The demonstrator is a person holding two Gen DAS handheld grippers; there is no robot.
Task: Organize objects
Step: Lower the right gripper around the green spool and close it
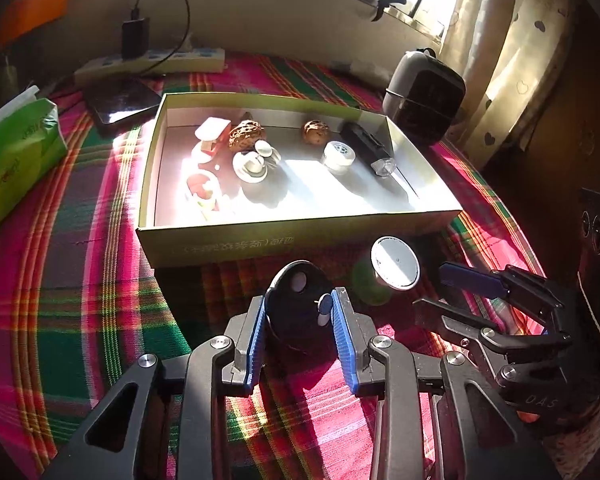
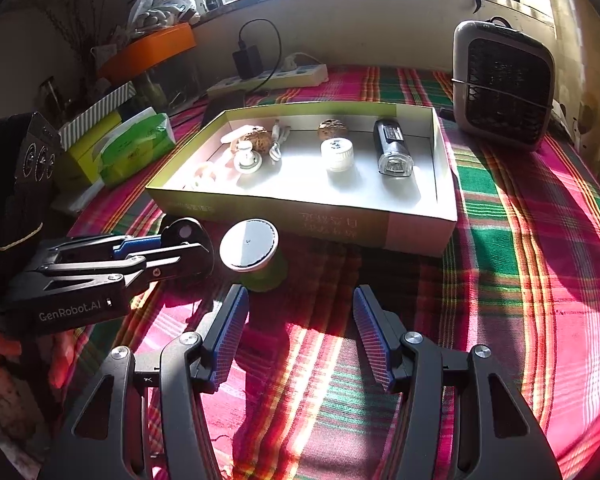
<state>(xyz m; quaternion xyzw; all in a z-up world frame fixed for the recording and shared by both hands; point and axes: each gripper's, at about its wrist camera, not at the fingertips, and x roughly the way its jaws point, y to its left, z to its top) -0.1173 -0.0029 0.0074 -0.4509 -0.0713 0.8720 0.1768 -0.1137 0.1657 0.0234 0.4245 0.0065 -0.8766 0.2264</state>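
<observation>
- The left gripper [image 1: 298,312] has its blue pads against a black round object [image 1: 296,308] on the plaid cloth [image 1: 80,260], just before the shallow box [image 1: 300,240].
- The right gripper [image 2: 300,332] stands open and empty.
- Likely step: picking up; next, lift over the box's wall.
- "GenRobot.AI" is printed on the left gripper's body.

The left gripper [image 1: 298,320] brackets a black round object [image 1: 296,304] on the plaid cloth [image 1: 80,280], blue pads beside it (contact unclear). Just beyond lies an open box [image 1: 300,236] of trinkets, and the right gripper [image 1: 452,292] is near right.
</observation>
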